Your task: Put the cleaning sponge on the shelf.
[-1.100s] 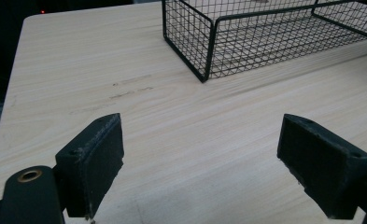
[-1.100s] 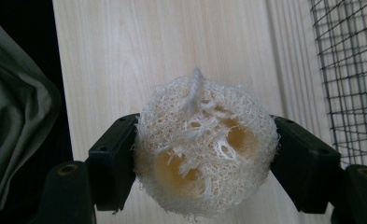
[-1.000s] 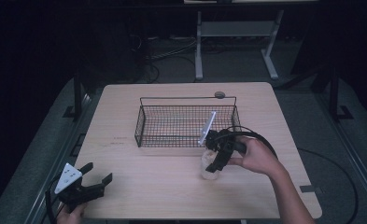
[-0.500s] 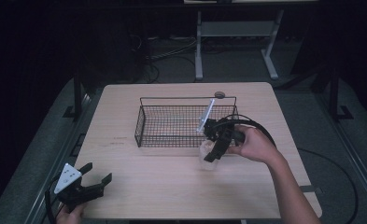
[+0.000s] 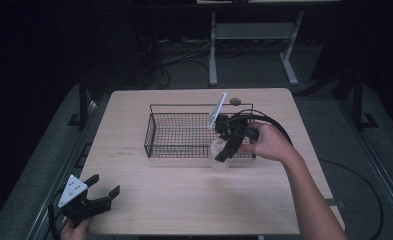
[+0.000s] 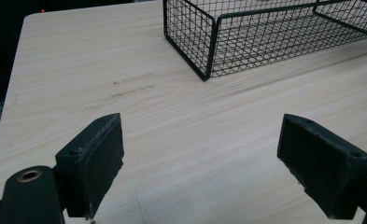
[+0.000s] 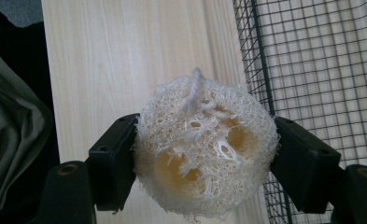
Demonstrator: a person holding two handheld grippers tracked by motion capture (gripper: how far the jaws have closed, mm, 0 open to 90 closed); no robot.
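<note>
Gripping a pale loofah sponge (image 7: pixel 204 149) between both black jaws, the right tool (image 5: pixel 223 152) holds it just at the near long wall of the wire basket (image 5: pixel 184 134), low over the tabletop (image 5: pixel 184 200). The sponge appears lightly squeezed, its fibrous face and hollow cells turned toward the right gripper view; the hold looks central and secure. Judged from this position, the sponge is being carried toward the basket for deposit. The left tool (image 5: pixel 101 192) rests idle at the near left corner, jaws spread wide with nothing between them, well apart from the work. Surface is light wood-grain laminate, faintly scuffed beside the basket. Surroundings are dark: cables and a metal stand frame (image 5: pixel 249 45) lie beyond the far edge.
</note>
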